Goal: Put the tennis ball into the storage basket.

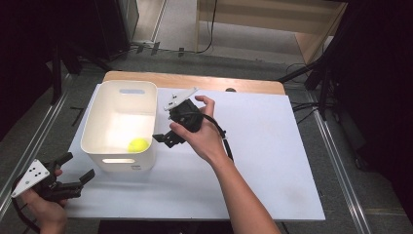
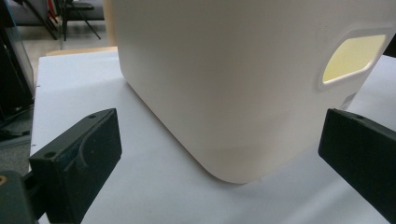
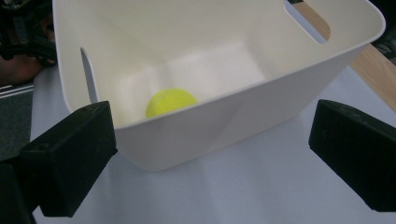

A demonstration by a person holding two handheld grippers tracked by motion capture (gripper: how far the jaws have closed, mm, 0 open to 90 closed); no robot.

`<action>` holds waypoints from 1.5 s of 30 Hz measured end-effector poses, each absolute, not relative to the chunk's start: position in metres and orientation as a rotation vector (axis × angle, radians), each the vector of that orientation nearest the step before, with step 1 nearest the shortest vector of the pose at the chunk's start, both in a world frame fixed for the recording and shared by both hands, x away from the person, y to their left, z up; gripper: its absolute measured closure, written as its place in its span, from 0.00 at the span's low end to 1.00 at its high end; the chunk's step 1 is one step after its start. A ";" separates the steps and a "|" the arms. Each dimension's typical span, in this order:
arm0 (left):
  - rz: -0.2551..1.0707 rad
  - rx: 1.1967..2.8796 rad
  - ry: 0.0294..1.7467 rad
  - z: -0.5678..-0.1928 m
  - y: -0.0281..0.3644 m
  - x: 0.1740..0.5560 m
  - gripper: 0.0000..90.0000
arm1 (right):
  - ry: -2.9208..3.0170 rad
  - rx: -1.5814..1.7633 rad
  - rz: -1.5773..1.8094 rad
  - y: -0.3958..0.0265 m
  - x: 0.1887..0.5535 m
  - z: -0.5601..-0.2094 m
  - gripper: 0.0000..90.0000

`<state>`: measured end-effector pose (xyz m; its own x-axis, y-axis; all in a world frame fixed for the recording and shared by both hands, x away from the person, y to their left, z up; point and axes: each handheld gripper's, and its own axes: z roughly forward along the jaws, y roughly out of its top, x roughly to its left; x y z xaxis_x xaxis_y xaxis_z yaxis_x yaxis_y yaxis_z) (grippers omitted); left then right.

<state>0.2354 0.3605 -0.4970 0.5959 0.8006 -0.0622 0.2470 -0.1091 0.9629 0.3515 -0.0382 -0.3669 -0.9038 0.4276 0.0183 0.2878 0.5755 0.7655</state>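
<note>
A white plastic bin (image 1: 92,122) with handle slots stands on the left part of the table. A yellow ball (image 1: 138,145) lies on its floor near the front right corner; the right gripper view also has the ball (image 3: 170,101) inside the bin (image 3: 261,88). My right gripper (image 1: 164,126) hovers just outside the bin's right wall, pointing at it, jaws open and empty (image 3: 210,154). My left gripper (image 1: 78,166) rests at the table's front left corner, open and empty, facing the bin's near corner (image 2: 233,70).
A white sheet (image 1: 263,156) covers the table, with a wooden strip (image 1: 219,82) bare along the far edge. Dark stands (image 1: 321,73) and metal rails (image 1: 341,161) flank the table. A pale wooden cabinet (image 1: 272,19) stands beyond it.
</note>
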 end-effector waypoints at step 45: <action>0.614 1.670 0.890 -0.497 0.359 0.234 0.00 | 2.391 0.877 1.364 -0.176 0.295 -0.435 0.00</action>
